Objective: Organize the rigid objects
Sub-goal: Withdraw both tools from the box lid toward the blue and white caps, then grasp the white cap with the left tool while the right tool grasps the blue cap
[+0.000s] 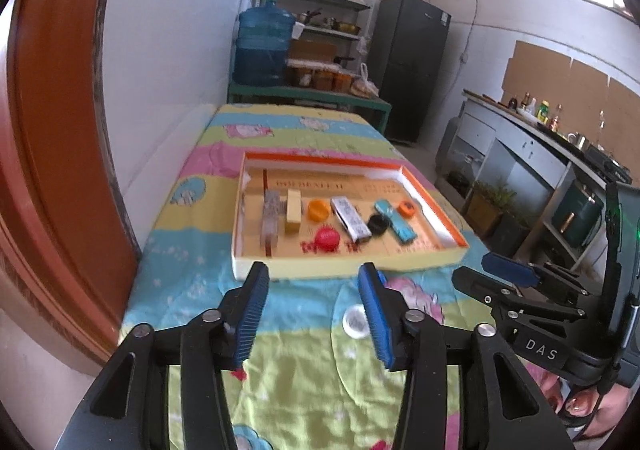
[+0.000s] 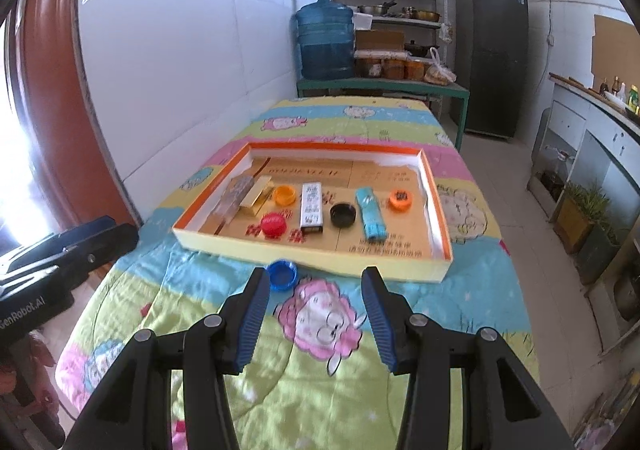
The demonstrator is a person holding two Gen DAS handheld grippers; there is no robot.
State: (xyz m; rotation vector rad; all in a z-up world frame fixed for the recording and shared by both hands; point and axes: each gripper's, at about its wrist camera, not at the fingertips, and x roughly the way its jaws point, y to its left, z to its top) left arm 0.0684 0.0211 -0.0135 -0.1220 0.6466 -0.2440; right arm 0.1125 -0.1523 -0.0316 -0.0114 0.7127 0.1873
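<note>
A shallow cardboard tray (image 1: 344, 263) (image 2: 320, 256) with an orange rim lies on the patterned cloth. It holds several small things: caps in red (image 1: 327, 239) (image 2: 273, 225), orange (image 1: 318, 209) (image 2: 285, 195) and black (image 1: 378, 225) (image 2: 343, 215), small boxes and a light blue packet (image 2: 371, 219). A blue cap (image 2: 282, 275) lies on the cloth just before the tray. A white cap (image 1: 355, 321) lies by my left gripper's right finger. My left gripper (image 1: 314, 314) is open and empty. My right gripper (image 2: 316, 320) is open and empty, also showing in the left wrist view (image 1: 508, 270).
A white tiled wall and a red-brown door frame (image 1: 52, 170) run along the left. A blue water jug (image 2: 325, 40), shelves and a dark fridge (image 2: 492, 54) stand behind the table. A counter (image 1: 540, 154) runs along the right.
</note>
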